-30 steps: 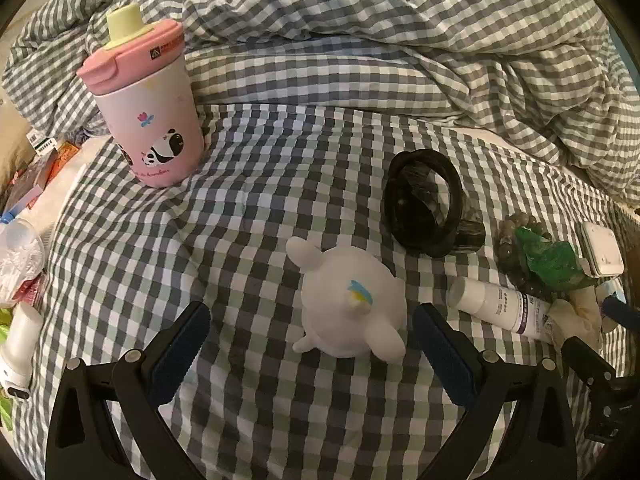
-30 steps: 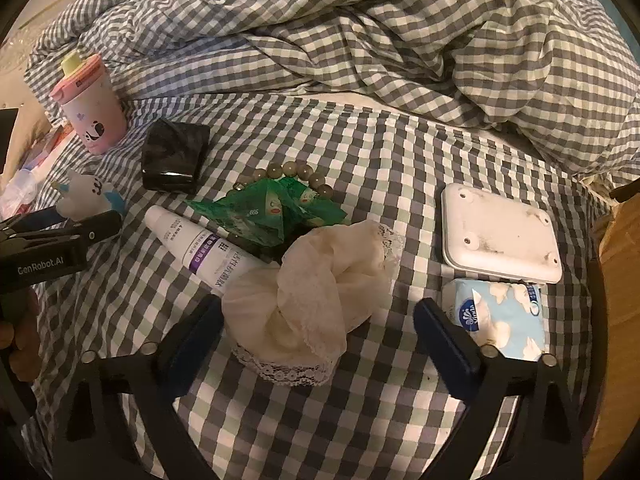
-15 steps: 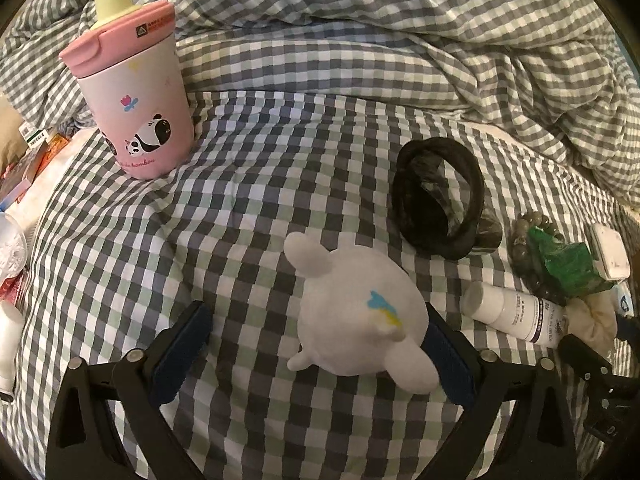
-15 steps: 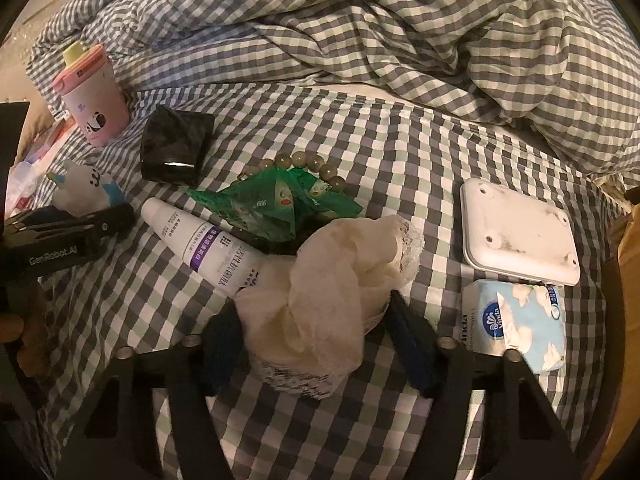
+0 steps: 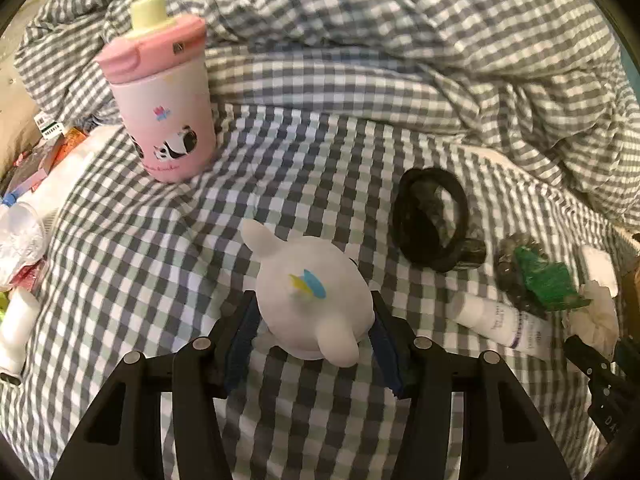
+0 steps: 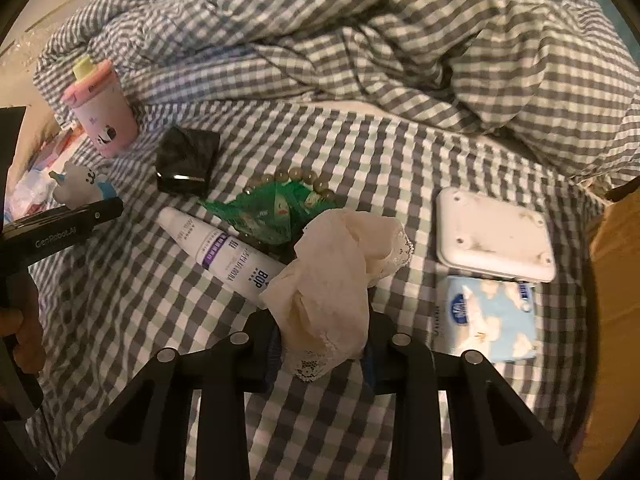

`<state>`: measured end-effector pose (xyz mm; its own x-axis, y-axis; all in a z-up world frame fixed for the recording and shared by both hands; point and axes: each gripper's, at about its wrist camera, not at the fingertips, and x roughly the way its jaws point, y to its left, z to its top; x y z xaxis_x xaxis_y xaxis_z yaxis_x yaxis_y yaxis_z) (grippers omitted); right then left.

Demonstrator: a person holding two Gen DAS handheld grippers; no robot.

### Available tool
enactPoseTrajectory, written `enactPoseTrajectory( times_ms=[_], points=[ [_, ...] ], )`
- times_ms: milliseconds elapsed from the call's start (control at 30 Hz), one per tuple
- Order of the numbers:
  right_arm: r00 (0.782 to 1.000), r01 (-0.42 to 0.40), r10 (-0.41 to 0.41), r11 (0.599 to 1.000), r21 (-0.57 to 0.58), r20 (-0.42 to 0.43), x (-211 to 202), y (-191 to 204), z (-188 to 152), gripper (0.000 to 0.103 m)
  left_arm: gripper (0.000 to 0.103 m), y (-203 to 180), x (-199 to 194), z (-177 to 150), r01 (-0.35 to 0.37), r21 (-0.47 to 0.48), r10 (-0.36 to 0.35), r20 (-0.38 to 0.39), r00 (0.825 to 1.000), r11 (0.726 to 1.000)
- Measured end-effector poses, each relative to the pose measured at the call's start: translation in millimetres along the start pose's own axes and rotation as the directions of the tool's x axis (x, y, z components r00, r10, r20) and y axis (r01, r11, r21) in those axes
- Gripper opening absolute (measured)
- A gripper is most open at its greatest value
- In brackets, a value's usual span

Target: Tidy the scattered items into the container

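Note:
My left gripper (image 5: 314, 340) is shut on a white unicorn toy (image 5: 312, 292) on the checked bed sheet. My right gripper (image 6: 322, 344) is shut on a cream lace scrunchie (image 6: 332, 280). Scattered on the sheet are a pink panda cup (image 5: 160, 104), a black hair band (image 5: 432, 220), a white tube (image 6: 220, 248), a green wrapper (image 6: 272, 212) over a bead bracelet (image 6: 308, 176), a white case (image 6: 494, 234) and a blue tissue pack (image 6: 490, 316). The left gripper with the toy (image 6: 80, 180) also shows in the right wrist view. No container is clearly seen.
A rumpled checked duvet (image 5: 400, 40) is piled behind the items. Packets and plastic clutter (image 5: 28, 184) lie at the left edge of the bed. A brown surface (image 6: 616, 280) shows at the far right.
Both grippers have closed: the left on the unicorn toy after moving forward around it, the right on the scrunchie, which now bunches up between its fingers.

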<state>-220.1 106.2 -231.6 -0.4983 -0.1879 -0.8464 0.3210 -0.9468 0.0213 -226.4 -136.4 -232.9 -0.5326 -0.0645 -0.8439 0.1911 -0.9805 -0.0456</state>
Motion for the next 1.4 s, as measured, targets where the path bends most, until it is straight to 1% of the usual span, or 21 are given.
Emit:
enactPoseTrajectory(
  times_ms=[367, 733, 967, 1167, 1400],
  points=[
    [0.998, -0.003, 0.002, 1.000, 0.012, 0.066, -53, -3, -3, 0.030, 0.055, -8, -62, -1, -0.004, 0.016, 0.002, 0.081, 0.997, 1.000],
    [0.985, 0.000, -0.003, 1.000, 0.015, 0.171, -117, 0, -13, 0.030, 0.055, -14, -131, -10, -0.003, 0.031, -0.002, 0.168, 0.986, 1.000],
    [0.974, 0.000, -0.004, 1.000, 0.017, 0.228, -158, 1, -22, 0.030, 0.055, -22, -180, -20, -0.003, 0.048, -0.008, 0.230, 0.973, 0.999],
    [0.962, 0.013, -0.019, 1.000, 0.025, 0.272, -193, -3, -33, 0.030, 0.055, -32, -222, -29, 0.002, 0.063, -0.020, 0.289, 0.957, 0.998],
    [0.946, 0.020, -0.026, 1.000, 0.021, 0.324, -233, 0, -45, 0.030, 0.055, -41, -264, -41, 0.012, 0.078, -0.038, 0.340, 0.940, 0.997]
  ],
)
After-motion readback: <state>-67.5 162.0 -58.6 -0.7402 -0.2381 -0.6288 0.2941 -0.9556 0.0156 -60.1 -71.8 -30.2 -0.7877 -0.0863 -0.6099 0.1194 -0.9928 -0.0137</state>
